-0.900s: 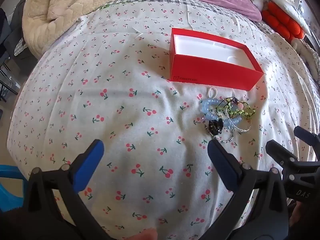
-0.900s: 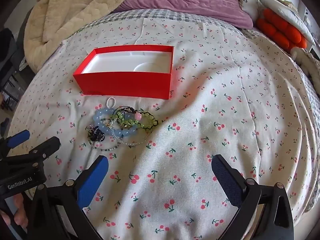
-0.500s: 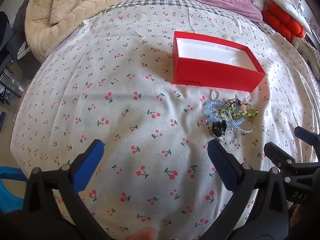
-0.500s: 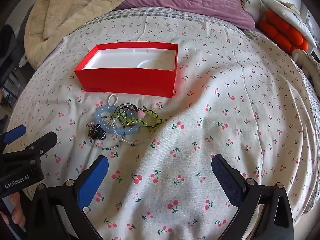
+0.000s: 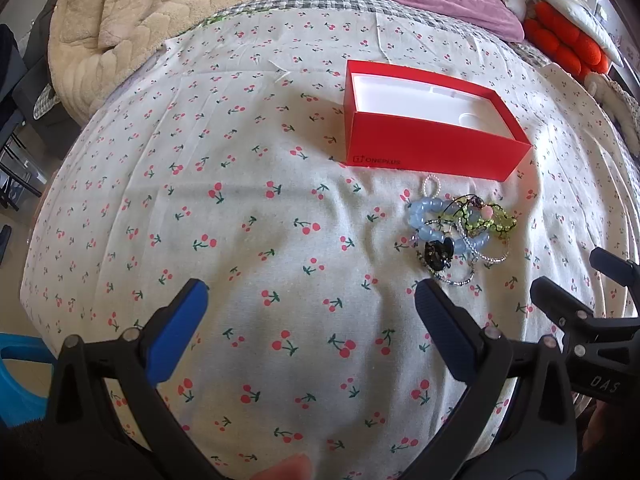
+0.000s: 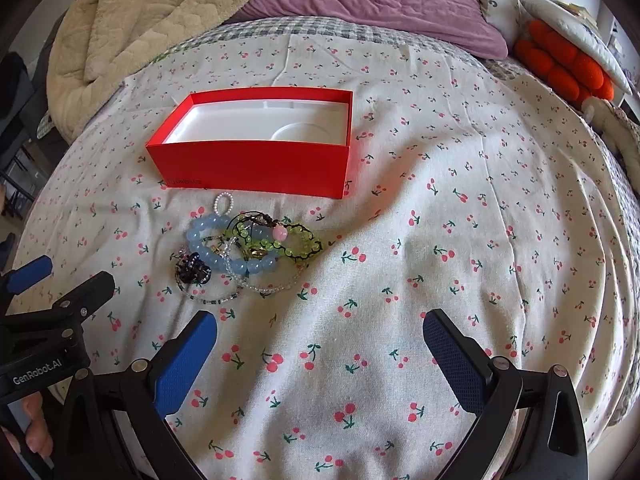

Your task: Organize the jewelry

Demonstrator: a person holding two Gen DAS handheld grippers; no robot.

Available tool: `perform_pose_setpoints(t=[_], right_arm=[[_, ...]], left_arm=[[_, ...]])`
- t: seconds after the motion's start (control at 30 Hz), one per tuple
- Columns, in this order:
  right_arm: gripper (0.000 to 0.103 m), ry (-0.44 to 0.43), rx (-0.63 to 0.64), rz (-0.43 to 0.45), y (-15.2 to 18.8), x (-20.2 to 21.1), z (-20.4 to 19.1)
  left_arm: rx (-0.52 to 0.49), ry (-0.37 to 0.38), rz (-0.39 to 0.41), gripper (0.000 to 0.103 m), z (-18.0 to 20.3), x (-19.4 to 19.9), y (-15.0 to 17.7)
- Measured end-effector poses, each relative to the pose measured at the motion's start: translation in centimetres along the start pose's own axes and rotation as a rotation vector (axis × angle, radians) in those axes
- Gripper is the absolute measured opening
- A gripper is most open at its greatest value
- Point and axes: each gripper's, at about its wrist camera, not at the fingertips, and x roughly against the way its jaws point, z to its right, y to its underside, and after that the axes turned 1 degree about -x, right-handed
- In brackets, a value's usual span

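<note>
Right wrist view, tangled jewelry pile, individual strands indistinct

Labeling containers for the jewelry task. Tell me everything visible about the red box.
The red box is a lidless rectangular carton, cardboard by the look, with a white moulded insert holding shaped recesses, one of them round. Nothing lies inside. Small OnePlus lettering marks the near wall at its lower left. It sits upright and flat on the cherry-print bedspread, just behind the jewelry pile; the small pearl loop lies closest, though contact is unclear. No gripper touches it.
</note>
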Motion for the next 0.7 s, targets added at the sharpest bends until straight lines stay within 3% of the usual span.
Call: perform_pose_setpoints(t=[0.7], right_arm=[[0.103, -0.001, -0.006, 0.002, -0.11, 0.09, 0.02]], left_arm=[[-0.007, -0.001, -0.002, 0.103, 0.17, -0.14, 0.23]])
